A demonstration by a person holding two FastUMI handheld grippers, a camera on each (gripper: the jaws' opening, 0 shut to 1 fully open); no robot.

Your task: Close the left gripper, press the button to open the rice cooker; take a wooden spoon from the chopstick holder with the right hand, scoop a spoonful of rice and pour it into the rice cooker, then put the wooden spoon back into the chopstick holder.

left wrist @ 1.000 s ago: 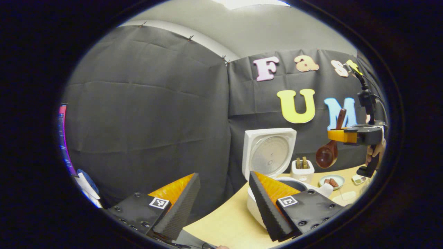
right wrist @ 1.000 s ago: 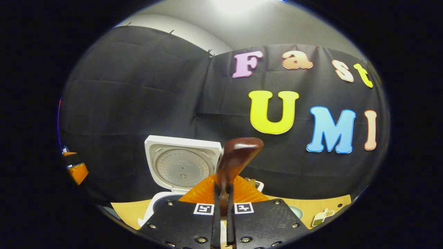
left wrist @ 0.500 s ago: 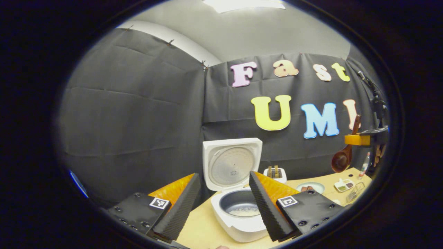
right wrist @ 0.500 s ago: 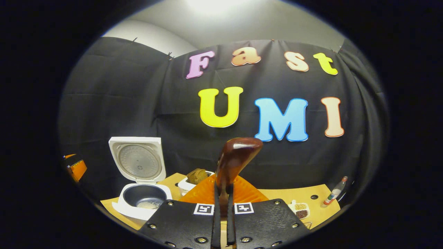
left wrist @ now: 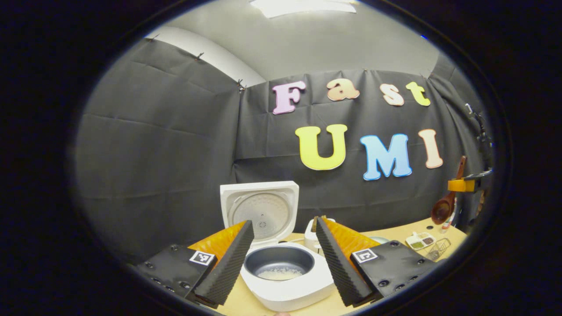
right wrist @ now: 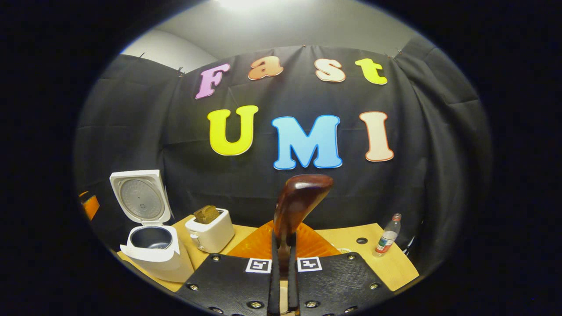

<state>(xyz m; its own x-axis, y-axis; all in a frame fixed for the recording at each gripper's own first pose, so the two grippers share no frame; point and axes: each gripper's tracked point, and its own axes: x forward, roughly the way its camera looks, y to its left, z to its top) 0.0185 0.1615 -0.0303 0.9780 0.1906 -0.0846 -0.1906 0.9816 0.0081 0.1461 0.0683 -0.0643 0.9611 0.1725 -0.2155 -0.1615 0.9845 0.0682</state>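
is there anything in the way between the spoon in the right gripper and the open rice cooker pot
Nothing visible blocks it. The right gripper holds the wooden spoon up in the air, off to the right. The rice cooker has its lid raised and the pot open. The toaster stands on the table between them, but low.

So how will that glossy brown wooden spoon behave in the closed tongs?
The glossy brown wooden spoon looks rigid, so it likely won't flex. Its polished handle may slip or pivot, since the right tongs grip it narrowly and the bowl hangs below.
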